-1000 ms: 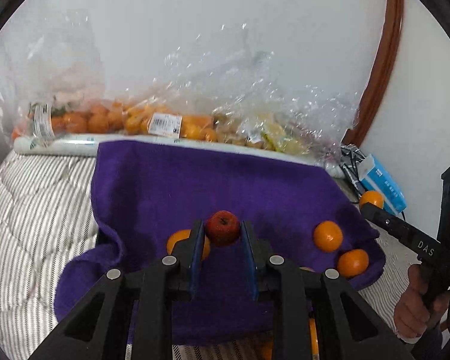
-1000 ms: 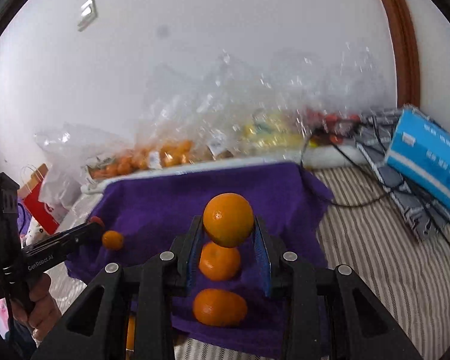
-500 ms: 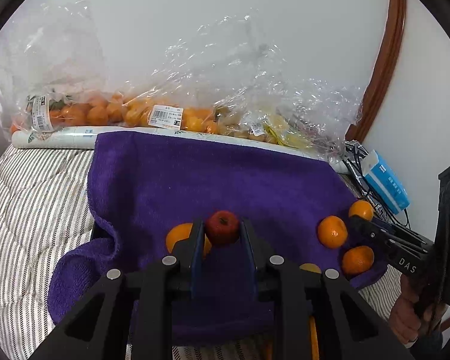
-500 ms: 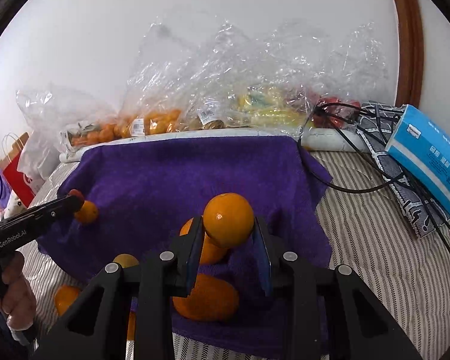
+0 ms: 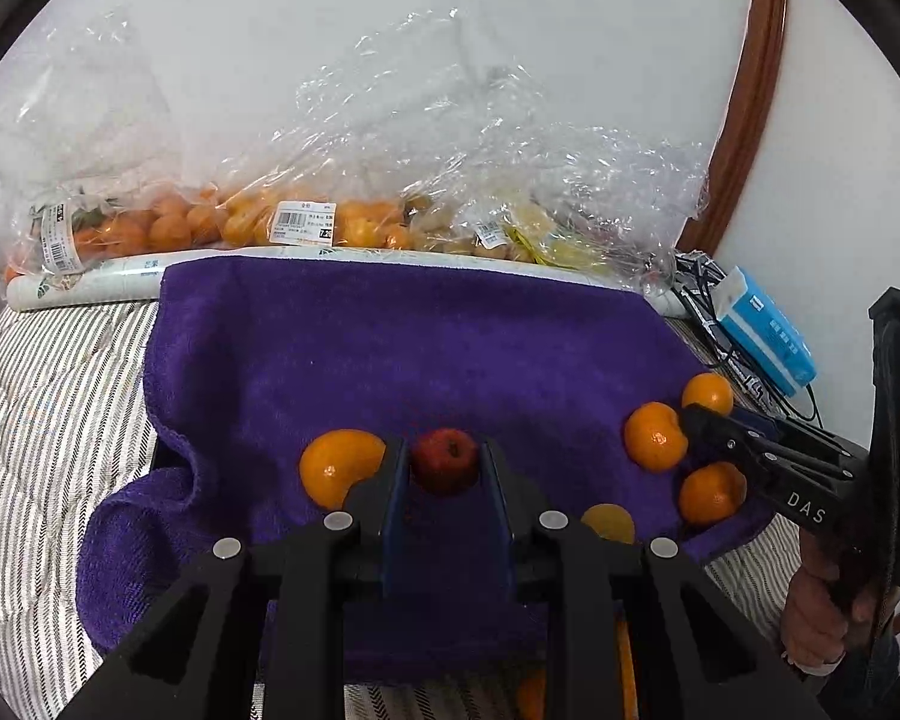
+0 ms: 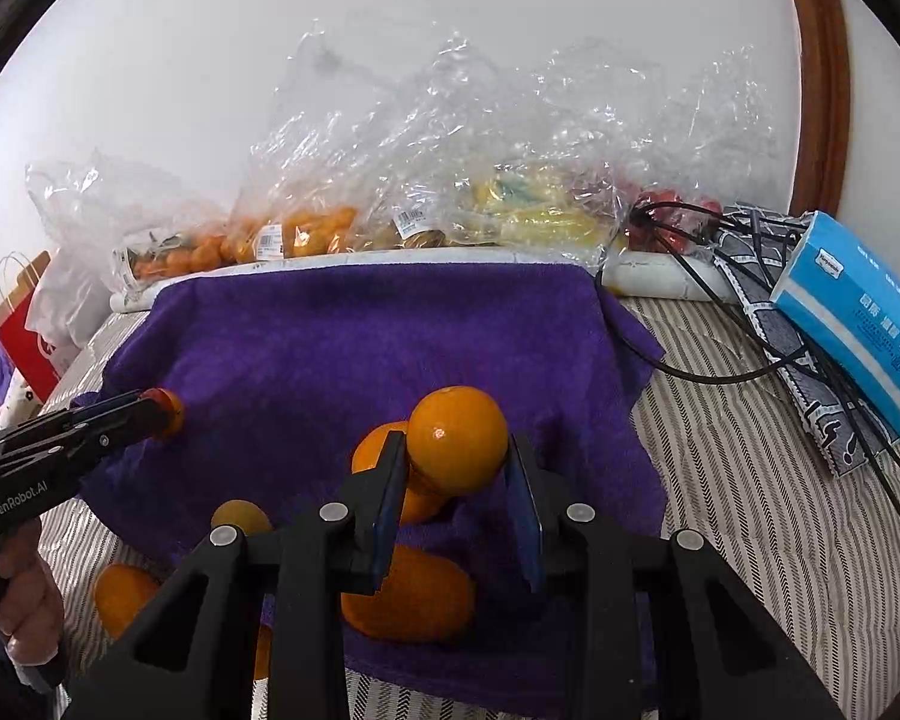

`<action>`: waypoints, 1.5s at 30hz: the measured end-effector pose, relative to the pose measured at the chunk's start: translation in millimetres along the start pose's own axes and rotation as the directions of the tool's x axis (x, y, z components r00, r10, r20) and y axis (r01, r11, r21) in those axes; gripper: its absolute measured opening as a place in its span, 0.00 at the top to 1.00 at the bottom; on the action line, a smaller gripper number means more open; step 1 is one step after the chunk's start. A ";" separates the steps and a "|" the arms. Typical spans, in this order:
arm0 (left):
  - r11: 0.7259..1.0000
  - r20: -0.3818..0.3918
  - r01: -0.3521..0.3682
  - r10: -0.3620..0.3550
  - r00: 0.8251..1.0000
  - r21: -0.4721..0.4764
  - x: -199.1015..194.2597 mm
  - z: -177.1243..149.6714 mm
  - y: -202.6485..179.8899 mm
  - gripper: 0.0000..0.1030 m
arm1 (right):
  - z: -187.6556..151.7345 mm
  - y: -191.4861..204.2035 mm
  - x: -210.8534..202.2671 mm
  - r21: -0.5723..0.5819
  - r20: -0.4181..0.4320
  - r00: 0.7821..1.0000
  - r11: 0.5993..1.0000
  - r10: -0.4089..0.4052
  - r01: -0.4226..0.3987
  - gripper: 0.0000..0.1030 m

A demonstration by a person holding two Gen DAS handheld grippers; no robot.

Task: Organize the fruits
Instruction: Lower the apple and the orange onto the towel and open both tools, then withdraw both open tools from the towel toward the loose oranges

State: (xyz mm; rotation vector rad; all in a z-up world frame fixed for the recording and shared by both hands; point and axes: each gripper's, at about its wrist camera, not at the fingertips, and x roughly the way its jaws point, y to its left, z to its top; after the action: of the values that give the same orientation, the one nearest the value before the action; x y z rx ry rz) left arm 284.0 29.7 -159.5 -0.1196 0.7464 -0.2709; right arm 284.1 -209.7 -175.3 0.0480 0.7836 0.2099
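A purple towel point(image 5: 402, 348) lies spread over a striped bed cover. My left gripper point(image 5: 443, 450) is shut on a small red fruit point(image 5: 444, 461) just above the towel's near part, next to an orange point(image 5: 336, 468). My right gripper point(image 6: 456, 444) is shut on an orange point(image 6: 457, 438), held above two more oranges point(image 6: 408, 594) at the towel's near right edge. In the left wrist view the right gripper point(image 5: 699, 411) shows at the right among three oranges point(image 5: 654, 437). The right wrist view has the left gripper point(image 6: 159, 411) at the left.
Clear plastic bags of oranges point(image 5: 306, 222) and yellow fruit point(image 6: 528, 210) line the wall behind a white roll point(image 5: 108, 282). A blue tissue pack point(image 6: 858, 312), black cables point(image 6: 720, 372) and a patterned cloth lie to the right. Loose oranges point(image 6: 123, 597) lie off the towel's near edge. A hand point(image 5: 816, 612) holds each grip.
Both grippers keep their fruit. The right gripper has tipped downward and drawn in closer to the oranges at the towel's right edge; the left has hardly shifted.
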 end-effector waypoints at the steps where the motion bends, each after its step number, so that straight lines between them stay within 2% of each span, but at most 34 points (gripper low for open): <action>1: 1.000 -0.002 -0.001 0.001 1.000 0.001 0.1 0.1 0.2 0.77 | 0.0 0.0 0.0 0.000 0.000 1.000 1.000 0.000 0.000 0.68; 9: 1.000 -0.019 -0.014 0.014 1.000 -0.006 3.8 0.2 2.0 0.77 | 1.2 4.6 -9.0 -0.023 0.021 1.000 1.000 -0.002 0.003 0.59; 11: 1.000 -0.022 -0.014 0.014 1.000 -0.009 4.2 0.1 2.3 0.77 | 1.1 6.9 -13.6 -0.030 0.040 0.999 1.000 -0.008 0.009 0.52; 14: 1.000 -0.022 -0.008 0.007 1.000 -0.012 3.8 0.5 2.5 0.70 | 0.5 9.7 -20.7 -0.042 0.072 0.997 0.999 -0.017 0.020 0.42; 16: 1.000 -0.019 0.000 0.000 1.000 -0.015 2.6 0.8 2.3 0.63 | 0.3 11.9 -24.1 -0.053 0.086 0.996 0.998 -0.027 0.031 0.40; 19: 1.000 -0.012 0.005 -0.006 1.000 -0.017 0.6 1.0 1.7 0.59 | -0.3 15.3 -26.5 -0.070 0.101 0.994 0.997 -0.038 0.045 0.38; 23: 1.000 -0.004 0.010 -0.010 1.000 -0.020 -1.9 1.3 1.5 0.55 | -2.4 22.7 -28.7 -0.092 0.103 0.994 0.995 -0.037 0.046 0.38; 28: 0.999 0.013 0.013 -0.012 1.000 -0.041 -6.7 3.9 4.7 0.43 | -2.0 28.5 -38.3 -0.097 0.125 0.992 0.995 -0.002 0.014 0.38; 32: 0.997 0.038 -0.011 0.014 0.999 -0.072 -11.6 6.2 10.3 0.41 | 1.3 29.8 -51.9 -0.070 0.145 0.989 0.997 0.031 -0.021 0.38; 37: 0.995 0.064 -0.004 0.010 0.998 -0.100 -18.4 9.1 15.8 0.37 | -0.8 34.4 -67.2 -0.063 0.145 0.989 0.998 0.000 0.010 0.38; 42: 0.995 0.087 -0.021 0.030 0.996 -0.102 -24.9 10.5 14.3 0.36 | -7.4 38.9 -72.5 -0.041 0.064 0.998 0.999 -0.025 0.027 0.38; 45: 0.995 0.091 -0.025 0.034 0.995 -0.098 -28.1 10.8 13.2 0.36 | -18.0 41.5 -78.8 -0.019 0.045 0.999 1.000 0.008 -0.007 0.38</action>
State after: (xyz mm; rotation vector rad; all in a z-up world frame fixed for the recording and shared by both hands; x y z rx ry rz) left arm 274.3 50.5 -135.9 -0.2117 0.6688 -0.2000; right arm 210.1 -186.0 -128.4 0.0381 0.7361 0.2220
